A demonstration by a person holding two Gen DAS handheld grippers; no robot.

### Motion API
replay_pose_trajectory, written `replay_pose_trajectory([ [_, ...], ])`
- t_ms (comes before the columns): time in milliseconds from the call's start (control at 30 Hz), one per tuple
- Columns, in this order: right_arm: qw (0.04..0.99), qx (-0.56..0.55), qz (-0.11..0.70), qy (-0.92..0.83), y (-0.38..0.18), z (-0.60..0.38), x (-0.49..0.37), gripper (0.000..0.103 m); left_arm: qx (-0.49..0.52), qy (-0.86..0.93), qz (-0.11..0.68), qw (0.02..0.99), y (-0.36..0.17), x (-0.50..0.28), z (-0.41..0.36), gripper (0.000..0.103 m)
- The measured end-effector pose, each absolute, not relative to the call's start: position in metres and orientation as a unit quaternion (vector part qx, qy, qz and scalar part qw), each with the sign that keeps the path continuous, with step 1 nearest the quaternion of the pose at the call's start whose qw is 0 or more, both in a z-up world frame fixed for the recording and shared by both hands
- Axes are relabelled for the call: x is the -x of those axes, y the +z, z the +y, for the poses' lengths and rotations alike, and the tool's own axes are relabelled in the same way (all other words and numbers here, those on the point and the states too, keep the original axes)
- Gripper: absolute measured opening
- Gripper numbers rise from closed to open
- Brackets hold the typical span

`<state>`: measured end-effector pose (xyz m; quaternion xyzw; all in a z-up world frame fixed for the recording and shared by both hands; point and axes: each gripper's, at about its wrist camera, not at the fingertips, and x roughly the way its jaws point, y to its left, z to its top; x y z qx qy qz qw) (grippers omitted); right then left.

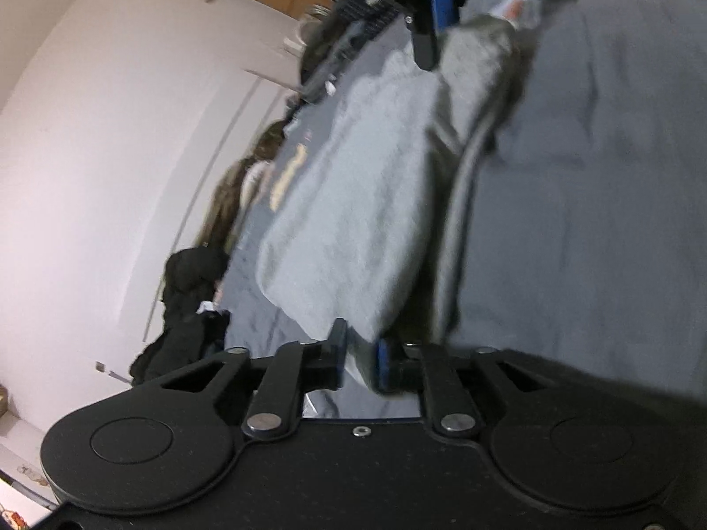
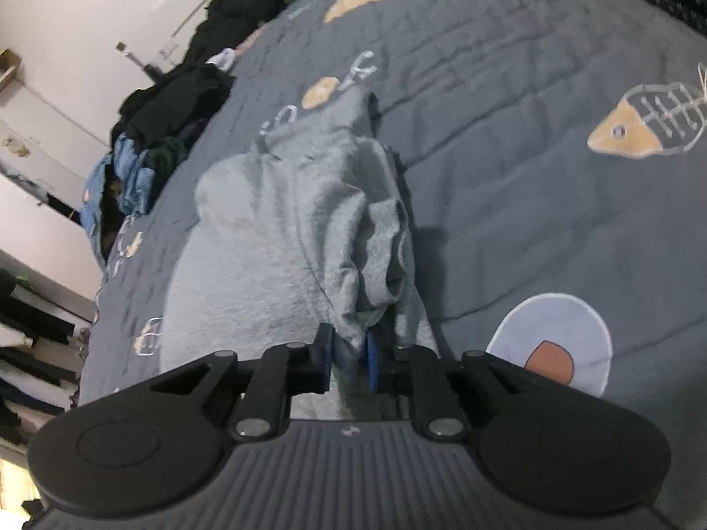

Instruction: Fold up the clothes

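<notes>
A light grey garment hangs bunched over a dark grey bedspread with fish prints. My right gripper is shut on its gathered edge. In the left wrist view the same grey garment stretches between both grippers. My left gripper is shut on its near edge. The right gripper shows at the top of that view, holding the far edge. The view is tilted and blurred.
A pile of dark and blue denim clothes lies at the bed's left edge by a white wall. Dark clothes also show in the left wrist view. The person's grey top fills its right side.
</notes>
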<state>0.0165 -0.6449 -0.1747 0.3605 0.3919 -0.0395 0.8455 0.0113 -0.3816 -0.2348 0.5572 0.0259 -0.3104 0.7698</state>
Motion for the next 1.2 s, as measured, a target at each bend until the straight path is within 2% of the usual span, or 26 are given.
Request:
replay_pose_trajectory([
  [67, 0.846, -0.357, 0.395, -0.036, -0.171, -0.643, -0.011, 0.025, -0.549, -0.308, 0.019, 0.777, -0.232, -0.01, -0.384, 0.04],
  [100, 0.845, -0.356, 0.397, -0.034, -0.169, -0.642, -0.009, 0.03, -0.545, -0.31, 0.017, 0.779, -0.231, -0.01, -0.384, 0.043],
  [200, 0.841, -0.348, 0.412, -0.034, -0.171, -0.639, -0.004, 0.038, -0.534, -0.313, 0.021, 0.785, -0.23, -0.012, -0.386, 0.043],
  [233, 0.84, -0.343, 0.418, -0.034, -0.173, -0.638, -0.004, 0.038, -0.531, -0.316, 0.025, 0.786, -0.23, -0.013, -0.387, 0.041],
  [267, 0.84, -0.337, 0.425, -0.033, -0.174, -0.636, -0.003, 0.038, -0.528, -0.319, 0.029, 0.787, -0.23, -0.014, -0.388, 0.029],
  [300, 0.84, -0.331, 0.429, -0.032, -0.177, -0.633, -0.003, 0.038, -0.525, -0.321, 0.032, 0.788, -0.229, -0.015, -0.389, 0.012],
  [333, 0.841, -0.325, 0.432, -0.032, -0.179, -0.631, -0.003, 0.038, -0.529, -0.321, 0.038, 0.785, -0.23, -0.017, -0.388, 0.01],
  [367, 0.841, -0.319, 0.436, -0.031, -0.182, -0.629, -0.003, 0.033, -0.533, -0.321, 0.043, 0.782, -0.23, -0.019, -0.388, 0.009],
  [467, 0.848, -0.292, 0.44, -0.035, -0.184, -0.627, -0.002, 0.009, -0.538, -0.324, 0.057, 0.776, -0.224, -0.024, -0.38, 0.005],
  [667, 0.865, -0.281, 0.412, -0.049, -0.177, -0.636, 0.003, 0.007, -0.542, -0.323, 0.069, 0.773, -0.216, -0.026, -0.371, 0.004],
  [800, 0.861, -0.282, 0.422, -0.028, -0.175, -0.637, 0.004, 0.007, -0.566, -0.318, 0.034, 0.76, -0.227, -0.009, -0.374, 0.009],
  [867, 0.859, -0.286, 0.425, -0.006, -0.173, -0.636, 0.005, 0.008, -0.569, -0.316, 0.032, 0.758, -0.233, -0.01, -0.379, 0.018],
  [1000, 0.852, -0.286, 0.438, -0.011, -0.171, -0.639, 0.007, 0.012, -0.56, -0.33, 0.058, 0.758, -0.228, -0.013, -0.379, 0.023],
  [1067, 0.851, -0.303, 0.429, -0.017, -0.166, -0.647, 0.01, 0.014, -0.532, -0.354, 0.088, 0.764, -0.212, -0.013, -0.37, 0.031],
  [1133, 0.859, -0.312, 0.405, -0.021, -0.154, -0.657, 0.014, 0.018, -0.48, -0.385, 0.12, 0.779, -0.191, -0.017, -0.358, 0.039],
  [1200, 0.869, -0.328, 0.369, -0.026, -0.141, -0.666, 0.014, 0.033, -0.408, -0.418, 0.155, 0.797, -0.172, -0.025, -0.346, 0.051],
])
